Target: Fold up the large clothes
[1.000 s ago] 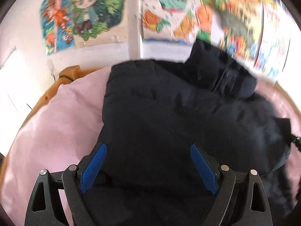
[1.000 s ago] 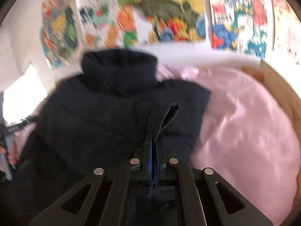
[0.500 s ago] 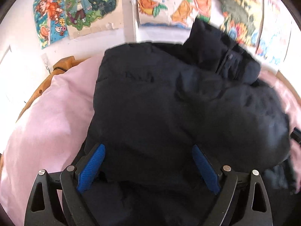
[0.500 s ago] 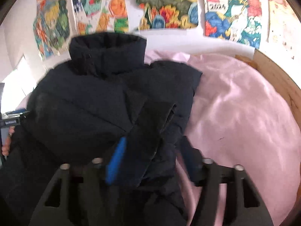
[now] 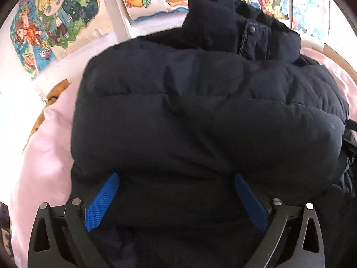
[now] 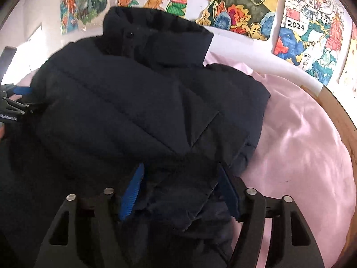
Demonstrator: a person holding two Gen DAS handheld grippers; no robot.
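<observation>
**Sleeve let go, both grippers low over the folded jacket**

Since a second ago the right gripper (image 6: 178, 189) has been opening and has released the cuff (image 6: 185, 192), which lies loose between its fingers. Dark puffer jacket (image 5: 200, 111) rests folded on the pink bed sheet (image 6: 301, 156) — sleeve laid inward, probably to narrow it. Left gripper (image 5: 176, 198) has opened fully, holding nothing. Only the right view shows the cuff and the wooden bed edge (image 6: 341, 120).

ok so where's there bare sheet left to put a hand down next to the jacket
Two free patches of pink sheet: one between the jacket and the wooden frame in the right wrist view, one between the jacket's other edge and the wall in the left wrist view. The middle is crowded: puffy folds fill it up to the collar.
</observation>
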